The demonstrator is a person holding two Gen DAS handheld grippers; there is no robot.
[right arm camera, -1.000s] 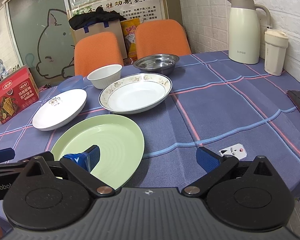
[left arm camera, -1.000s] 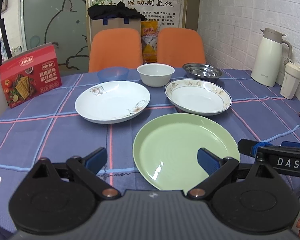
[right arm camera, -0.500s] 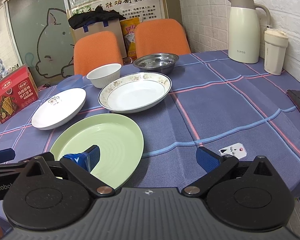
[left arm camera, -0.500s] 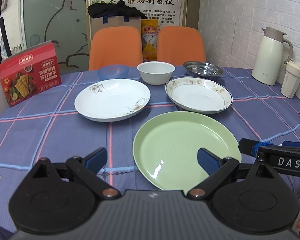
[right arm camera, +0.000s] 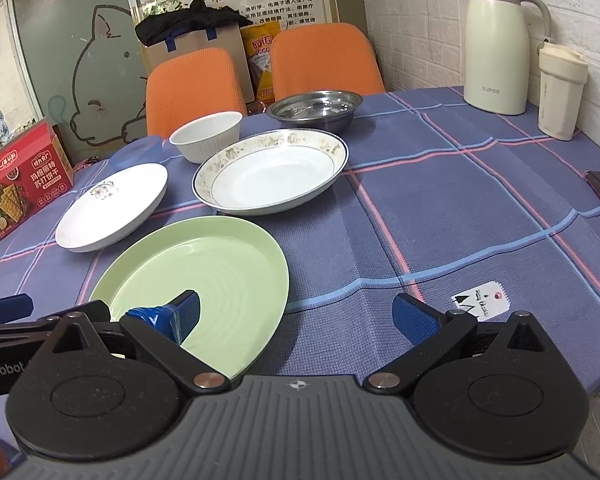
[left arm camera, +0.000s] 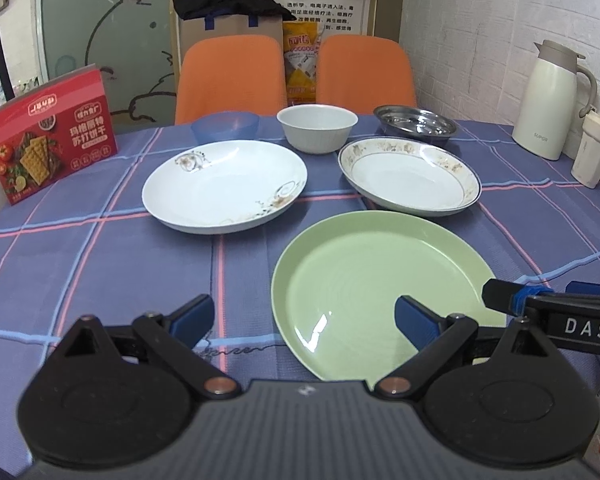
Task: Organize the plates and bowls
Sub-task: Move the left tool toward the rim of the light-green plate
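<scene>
Nothing gathered yet — left gripper (left arm camera: 304, 318) and right gripper (right arm camera: 296, 312) both spread, empty, at green plate's (left arm camera: 364, 272) near edge. Next: likely clamp a rim — stack plates.

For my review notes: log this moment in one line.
left gripper open, empty | right gripper open, empty | green plate on table, ungripped

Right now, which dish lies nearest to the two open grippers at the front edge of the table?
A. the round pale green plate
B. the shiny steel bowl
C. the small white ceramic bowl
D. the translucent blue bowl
A: the round pale green plate lies just ahead of the left gripper and the right gripper, while the bowls stand at the far side.
</scene>
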